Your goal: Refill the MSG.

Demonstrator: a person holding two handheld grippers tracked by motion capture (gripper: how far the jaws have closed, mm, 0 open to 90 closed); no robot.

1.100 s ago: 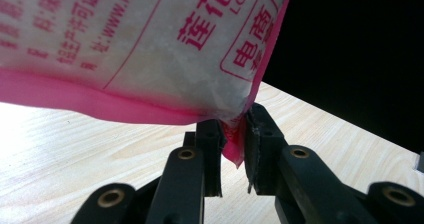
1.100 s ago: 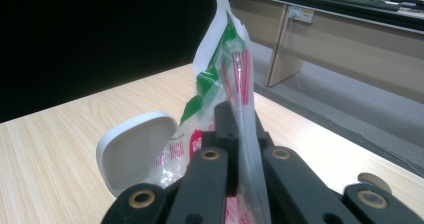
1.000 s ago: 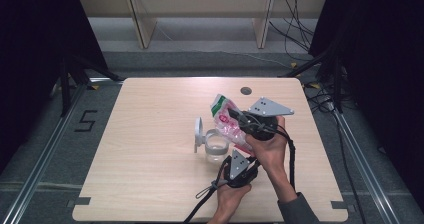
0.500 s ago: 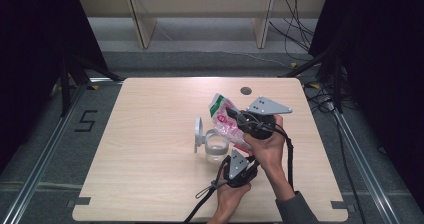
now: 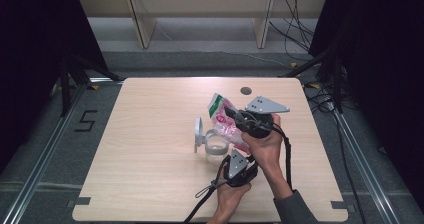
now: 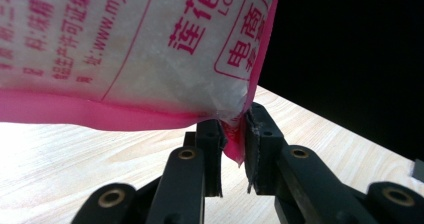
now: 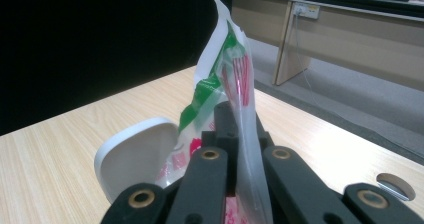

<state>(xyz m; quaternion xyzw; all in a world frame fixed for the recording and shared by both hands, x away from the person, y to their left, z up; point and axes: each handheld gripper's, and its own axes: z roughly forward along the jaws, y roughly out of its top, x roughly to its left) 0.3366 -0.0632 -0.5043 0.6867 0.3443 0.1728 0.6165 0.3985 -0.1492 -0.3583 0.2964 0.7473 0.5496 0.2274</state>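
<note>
the right gripper is clamped on the upper part of the packet, its jaws pressed flat together with the film sandwiched between them; in the right gripper view the packet rises straight out of the closed jaws. the left gripper pinches the packet's lower pink corner, with only that thin seam between the pads and the jaws otherwise narrowly apart. the packet hangs tilted between the two grippers, above the clear jar, which stands on the table with its white lid hinged open to one side.

judgement: the step in hand appears to be tearing or opening the packet over the jar so the contents can be poured in.

procedure for a clean result:
- keep the right grip firm and stationary; it acts as the anchor.
- confirm the left pads bite the seam fully, not just its edge, or the film may slip out.
- pull the corner away steadily rather than jerking, to avoid scattering the powder.
- hold the opening directly above the jar mouth, clear of the lid.
</note>
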